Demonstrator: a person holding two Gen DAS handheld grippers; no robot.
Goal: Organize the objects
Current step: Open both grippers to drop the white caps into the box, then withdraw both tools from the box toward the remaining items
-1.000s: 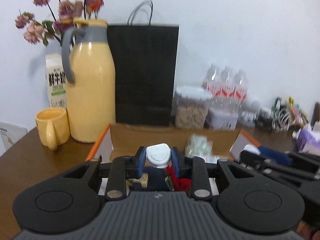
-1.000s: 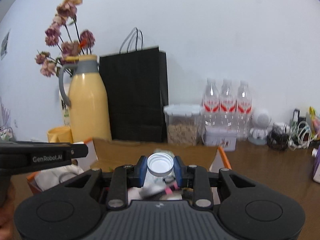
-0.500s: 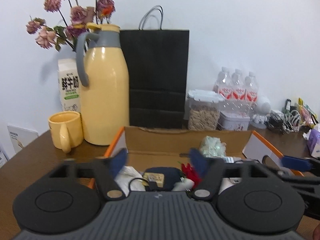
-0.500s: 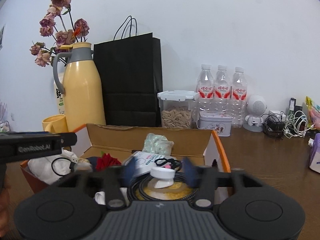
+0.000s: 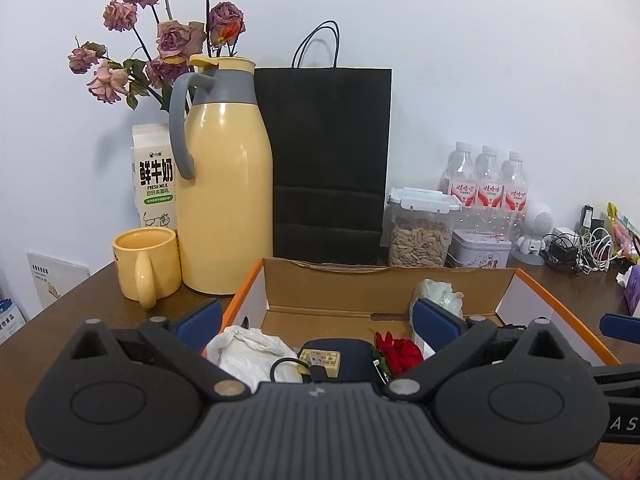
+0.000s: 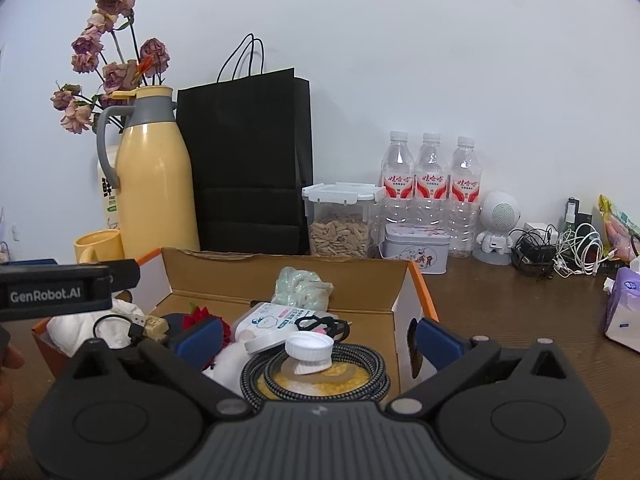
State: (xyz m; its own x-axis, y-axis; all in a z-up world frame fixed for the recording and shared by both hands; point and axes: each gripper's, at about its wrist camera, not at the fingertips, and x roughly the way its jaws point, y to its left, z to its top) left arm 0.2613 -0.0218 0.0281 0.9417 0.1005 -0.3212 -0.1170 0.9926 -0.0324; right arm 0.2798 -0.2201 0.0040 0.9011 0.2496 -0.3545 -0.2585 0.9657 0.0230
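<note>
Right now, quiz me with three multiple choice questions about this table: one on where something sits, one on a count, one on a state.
1. Where is the white bottle cap?
A. inside the cardboard box
B. beside the yellow mug
C. on the tin

2. How many water bottles stand at the wall?
A. two
B. three
C. five

3. How are the right tongs?
A. shut on the cap
B. open
C. out of view

A: the cap lies on the coiled cable in the box. B: three red-labelled bottles. B: pads spread, holding nothing.
</note>
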